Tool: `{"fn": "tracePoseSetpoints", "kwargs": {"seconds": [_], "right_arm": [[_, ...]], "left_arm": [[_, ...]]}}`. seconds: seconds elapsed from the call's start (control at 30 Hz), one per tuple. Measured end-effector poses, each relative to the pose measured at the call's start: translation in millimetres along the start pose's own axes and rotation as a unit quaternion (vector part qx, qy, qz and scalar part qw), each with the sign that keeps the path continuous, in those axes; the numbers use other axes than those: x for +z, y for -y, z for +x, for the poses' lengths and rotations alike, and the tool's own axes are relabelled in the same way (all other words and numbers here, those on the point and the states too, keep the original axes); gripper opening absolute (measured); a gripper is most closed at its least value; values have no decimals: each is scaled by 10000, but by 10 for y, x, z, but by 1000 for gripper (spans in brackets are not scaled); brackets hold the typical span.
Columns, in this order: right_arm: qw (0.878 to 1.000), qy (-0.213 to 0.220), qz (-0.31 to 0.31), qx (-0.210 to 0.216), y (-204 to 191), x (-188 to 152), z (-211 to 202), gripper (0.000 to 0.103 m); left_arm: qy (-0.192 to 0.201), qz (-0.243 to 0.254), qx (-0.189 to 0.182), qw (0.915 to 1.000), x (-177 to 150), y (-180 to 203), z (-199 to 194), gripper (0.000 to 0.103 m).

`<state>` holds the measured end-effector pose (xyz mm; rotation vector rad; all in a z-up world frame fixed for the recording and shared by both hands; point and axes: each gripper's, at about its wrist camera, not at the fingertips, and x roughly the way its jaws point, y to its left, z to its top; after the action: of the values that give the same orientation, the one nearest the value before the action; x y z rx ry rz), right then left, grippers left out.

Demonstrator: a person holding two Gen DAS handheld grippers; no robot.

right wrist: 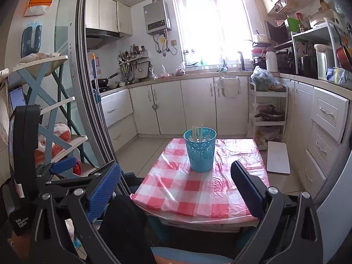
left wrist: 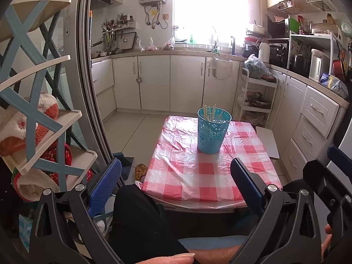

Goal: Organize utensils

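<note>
Both of your grippers, the left gripper [left wrist: 176,184] and the right gripper [right wrist: 176,187], hang with jaws wide and nothing between them, short of the near edge of the table [left wrist: 211,176], above your dark trouser leg [left wrist: 140,220]. Beyond them, toward the table's far edge, the blue cup [left wrist: 211,132] stands upright on the red-checked cloth, with the chopsticks [left wrist: 210,111] inside it, tips above the rim. Farther back, behind the table, white cabinets [left wrist: 187,81] line the wall under a bright window [left wrist: 209,6].
</note>
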<state>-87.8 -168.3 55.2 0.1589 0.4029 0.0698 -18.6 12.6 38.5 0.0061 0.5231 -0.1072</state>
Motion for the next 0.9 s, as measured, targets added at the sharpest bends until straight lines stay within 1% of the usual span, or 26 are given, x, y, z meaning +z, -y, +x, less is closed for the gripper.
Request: {"fn": "tracePoseSetpoints", "kwargs": {"seconds": [0.3,0.9], "right_arm": [[9999,95,5,-53,25,11,-38,96],[9999,113,-37,-37,1,15,-46,96]], "left_arm": [[11,91,33,10000,-19,34,-15,95],[-8,65,59,10000,-17,5,-2,95]]}}
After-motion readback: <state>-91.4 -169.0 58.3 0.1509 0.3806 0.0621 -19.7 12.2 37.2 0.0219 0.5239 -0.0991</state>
